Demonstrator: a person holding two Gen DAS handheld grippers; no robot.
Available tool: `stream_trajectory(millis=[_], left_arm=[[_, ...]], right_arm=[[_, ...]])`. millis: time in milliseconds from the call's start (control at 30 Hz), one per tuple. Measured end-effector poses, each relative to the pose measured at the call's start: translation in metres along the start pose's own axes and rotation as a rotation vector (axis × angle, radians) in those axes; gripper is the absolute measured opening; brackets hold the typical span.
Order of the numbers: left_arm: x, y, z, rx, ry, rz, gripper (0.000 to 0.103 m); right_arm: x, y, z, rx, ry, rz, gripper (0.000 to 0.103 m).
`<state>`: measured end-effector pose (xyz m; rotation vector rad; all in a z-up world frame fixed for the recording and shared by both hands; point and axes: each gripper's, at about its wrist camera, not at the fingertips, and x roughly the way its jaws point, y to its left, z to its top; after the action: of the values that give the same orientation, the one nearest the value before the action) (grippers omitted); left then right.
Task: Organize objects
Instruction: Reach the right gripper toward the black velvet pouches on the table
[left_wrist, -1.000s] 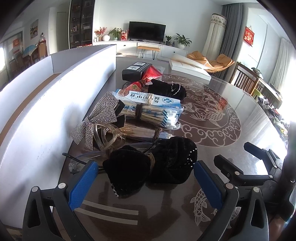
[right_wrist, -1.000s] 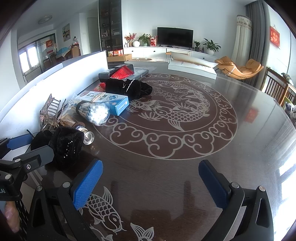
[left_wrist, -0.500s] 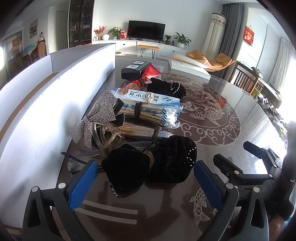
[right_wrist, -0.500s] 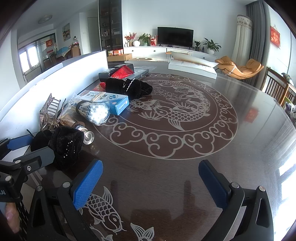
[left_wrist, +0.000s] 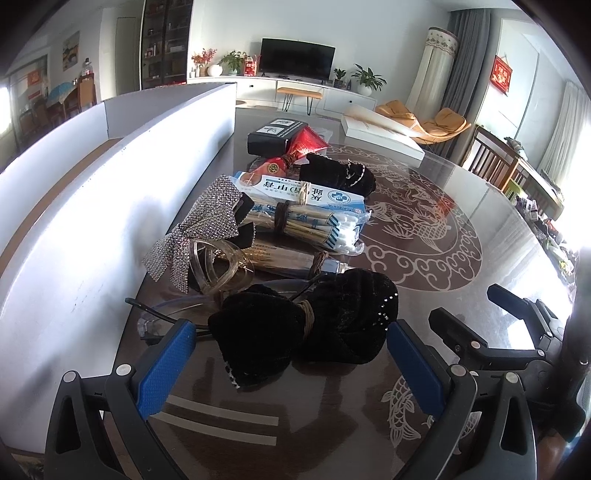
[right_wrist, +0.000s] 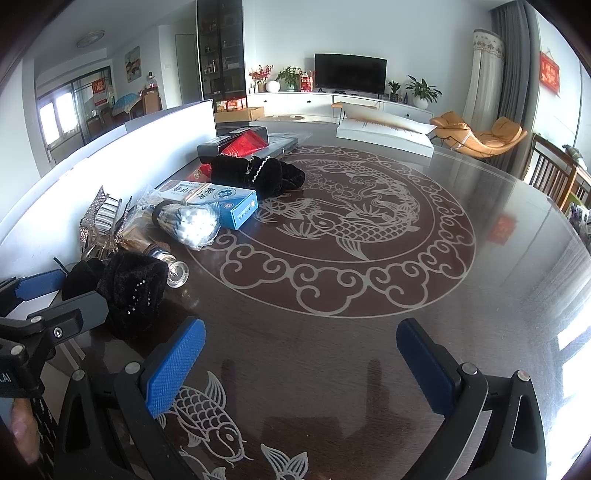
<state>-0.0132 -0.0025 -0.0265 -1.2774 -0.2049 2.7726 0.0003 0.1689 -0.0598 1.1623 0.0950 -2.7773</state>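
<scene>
Two grippers, both wide open, both holding nothing. Left gripper (left_wrist: 290, 363) low over the table, blue pads (left_wrist: 166, 363) on each side of the black velvet bow (left_wrist: 306, 328), not touching it yet. Right gripper (right_wrist: 301, 363) over bare brown table (right_wrist: 332, 350), well apart from the pile.

Black velvet bow nearest, tied in the middle with brown twine. Just behind it, a clear hair claw (left_wrist: 218, 266) and a sparkly silver bow (left_wrist: 199, 229), close to the white board (left_wrist: 110, 206) on the left. Farther back, a bundle of cotton swabs (left_wrist: 314, 229), then a blue and white box (left_wrist: 299, 192), then another black velvet piece (left_wrist: 340, 175) with a red packet (left_wrist: 295, 153) and a black box (left_wrist: 277, 133) beyond.

Step in hand, by the look of it: getting ready to pick up the near bow. Next move likely calls for going a little lower and forward, then squeezing around the soft middle near the twine. Thin dark wires (left_wrist: 159, 314) beside the left pad, maybe a headband, hard to tell; best kept out of the pinch.
</scene>
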Motion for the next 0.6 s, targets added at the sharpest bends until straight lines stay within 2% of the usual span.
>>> stream_trajectory(millis=[300,500,600], left_arm=[[0.002,0.027,0.001,-0.148,0.026,-0.041,0.103],[0.003,0.022,0.001,-0.123,0.036,-0.016,0.103],[-0.005,0.023,0.000,-0.121,0.013,-0.011,0.103]], right_arm=[[0.000,-0.001,0.000,0.013,-0.010,0.008,0.103],[-0.001,-0.002,-0.002,0.017,-0.018,0.029,0.103],[-0.003,-0.004,-0.002,0.027,-0.027,0.040,0.103]])
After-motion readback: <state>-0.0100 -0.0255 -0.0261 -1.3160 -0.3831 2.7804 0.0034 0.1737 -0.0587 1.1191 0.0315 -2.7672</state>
